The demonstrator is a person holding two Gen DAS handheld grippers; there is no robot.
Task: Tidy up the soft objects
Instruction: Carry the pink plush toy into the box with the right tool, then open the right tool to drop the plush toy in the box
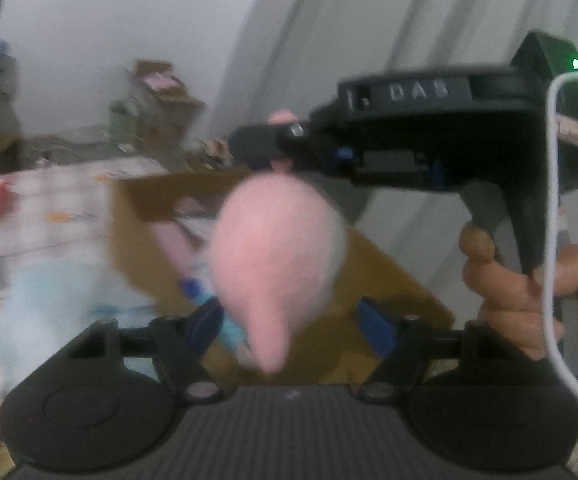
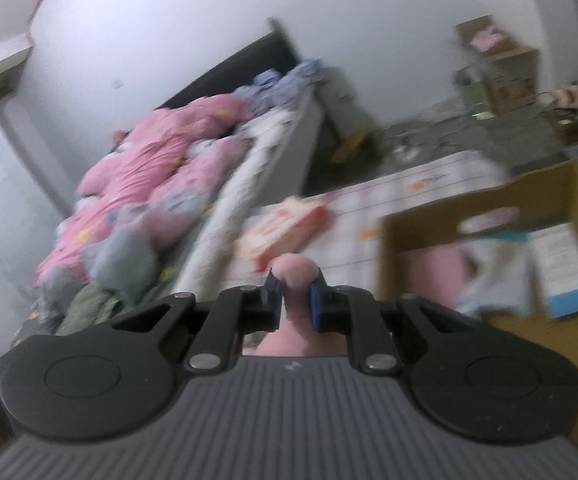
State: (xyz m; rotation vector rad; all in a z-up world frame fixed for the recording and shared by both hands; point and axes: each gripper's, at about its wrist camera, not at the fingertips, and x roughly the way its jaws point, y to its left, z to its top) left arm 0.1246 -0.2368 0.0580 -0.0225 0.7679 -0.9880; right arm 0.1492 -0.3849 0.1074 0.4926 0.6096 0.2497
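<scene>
A pink plush toy point(image 1: 277, 248) hangs in the air in the left wrist view, held from above by my right gripper point(image 1: 277, 148). In the right wrist view my right gripper point(image 2: 295, 300) is shut on a narrow part of the pink plush toy point(image 2: 295, 272). My left gripper point(image 1: 289, 324) is open and empty, its blue pads on either side just below the toy. An open cardboard box point(image 1: 161, 196) stands behind and below the toy, with pink and blue soft things inside. It also shows in the right wrist view point(image 2: 481, 208).
A bed point(image 2: 249, 152) piled with pink bedding point(image 2: 157, 160) stands at the left. A white patterned surface point(image 2: 409, 188) carries a pink and red package point(image 2: 285, 228). Cardboard boxes point(image 2: 501, 64) stand against the far wall. A grey curtain point(image 1: 389, 20) hangs behind.
</scene>
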